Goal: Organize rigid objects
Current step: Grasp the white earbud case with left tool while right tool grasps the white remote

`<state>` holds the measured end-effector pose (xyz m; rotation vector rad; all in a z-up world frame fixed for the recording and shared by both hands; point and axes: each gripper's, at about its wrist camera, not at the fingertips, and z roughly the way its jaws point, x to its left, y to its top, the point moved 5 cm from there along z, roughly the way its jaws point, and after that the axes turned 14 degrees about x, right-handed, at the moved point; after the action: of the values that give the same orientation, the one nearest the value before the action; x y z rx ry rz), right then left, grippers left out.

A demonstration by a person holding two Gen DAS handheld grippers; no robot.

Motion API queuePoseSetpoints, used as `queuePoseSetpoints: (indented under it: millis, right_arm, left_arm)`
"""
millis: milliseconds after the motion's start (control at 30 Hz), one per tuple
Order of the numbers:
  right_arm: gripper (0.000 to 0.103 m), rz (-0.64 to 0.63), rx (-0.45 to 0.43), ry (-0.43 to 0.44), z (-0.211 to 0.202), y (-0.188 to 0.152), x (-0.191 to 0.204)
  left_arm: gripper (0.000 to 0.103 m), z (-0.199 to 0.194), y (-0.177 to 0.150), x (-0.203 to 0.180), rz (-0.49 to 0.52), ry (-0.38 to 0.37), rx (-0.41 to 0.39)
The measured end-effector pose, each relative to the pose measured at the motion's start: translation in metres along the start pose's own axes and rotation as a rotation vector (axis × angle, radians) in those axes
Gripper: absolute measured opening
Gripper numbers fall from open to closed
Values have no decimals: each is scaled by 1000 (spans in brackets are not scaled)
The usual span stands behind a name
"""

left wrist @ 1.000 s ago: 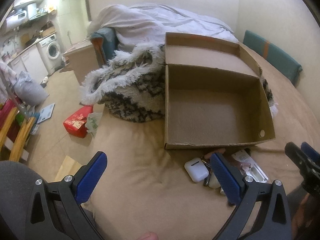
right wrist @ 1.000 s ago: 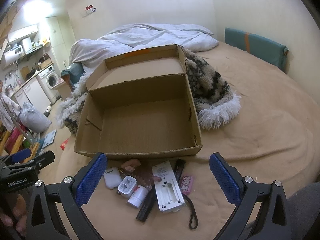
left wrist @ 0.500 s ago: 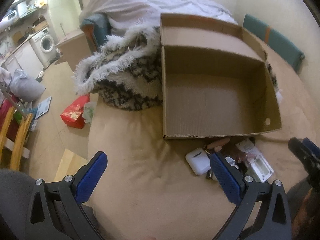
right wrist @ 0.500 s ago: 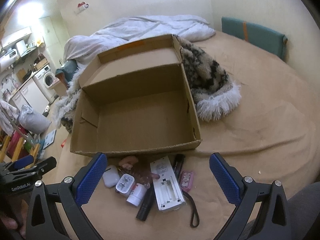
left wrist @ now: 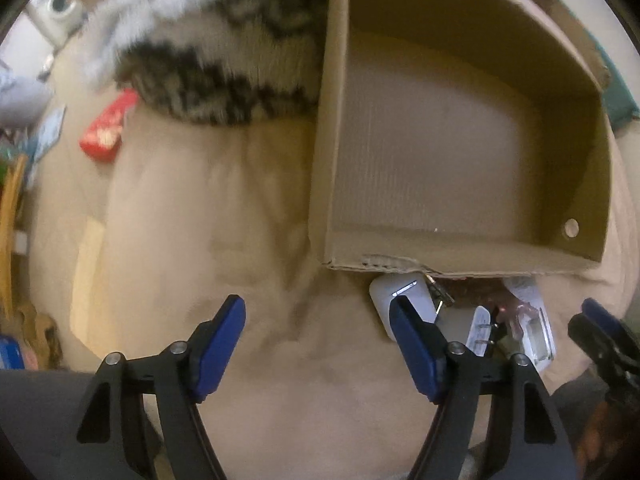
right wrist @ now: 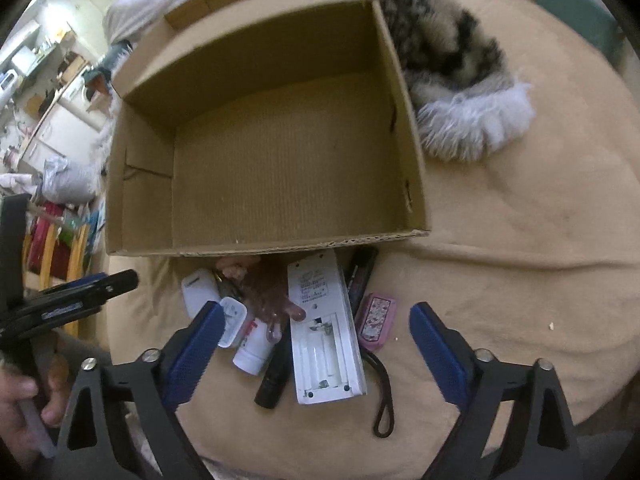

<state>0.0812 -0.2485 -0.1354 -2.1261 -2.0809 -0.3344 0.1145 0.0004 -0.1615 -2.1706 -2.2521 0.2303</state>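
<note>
An empty open cardboard box point(right wrist: 276, 160) point(left wrist: 440, 152) sits on the tan bed. Small objects lie before its near wall: a white earbud case point(right wrist: 196, 290) point(left wrist: 394, 300), a white plug adapter point(right wrist: 232, 320), a white tube point(right wrist: 252, 346), a black torch point(right wrist: 276, 372), a white remote with its battery bay open point(right wrist: 324, 332), a dark marker point(right wrist: 362, 274) and a pink case point(right wrist: 376, 316). My right gripper point(right wrist: 316, 334) is open just above the pile. My left gripper point(left wrist: 318, 320) is open, left of the earbud case.
A furry black-and-white blanket point(right wrist: 456, 64) point(left wrist: 224, 60) lies against the box's far side. A red packet point(left wrist: 106, 130) lies on the floor left of the bed. A wooden chair point(left wrist: 10, 216) stands at the far left. A teal cushion point(right wrist: 560, 4) is at the back right.
Both grippers have moved forward and down toward the box and the pile. The box and objects now fill more of each view. Both stay open.
</note>
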Motion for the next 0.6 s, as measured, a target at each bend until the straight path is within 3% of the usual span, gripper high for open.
queuePoseSetpoints:
  millis: [100, 233, 500, 600]
  right_arm:
    - [83, -7, 64, 17, 14, 6, -1]
    - [79, -14, 130, 30, 32, 9, -1]
    - [79, -101, 185, -91, 54, 3, 8]
    - [78, -127, 212, -121, 64, -4, 14]
  left_arm:
    - [72, 13, 2, -6, -23, -25, 30]
    - [72, 28, 5, -15, -75, -67, 68]
    - [72, 67, 2, -20, -191, -134, 161]
    - [72, 75, 1, -23, -194, -112, 158]
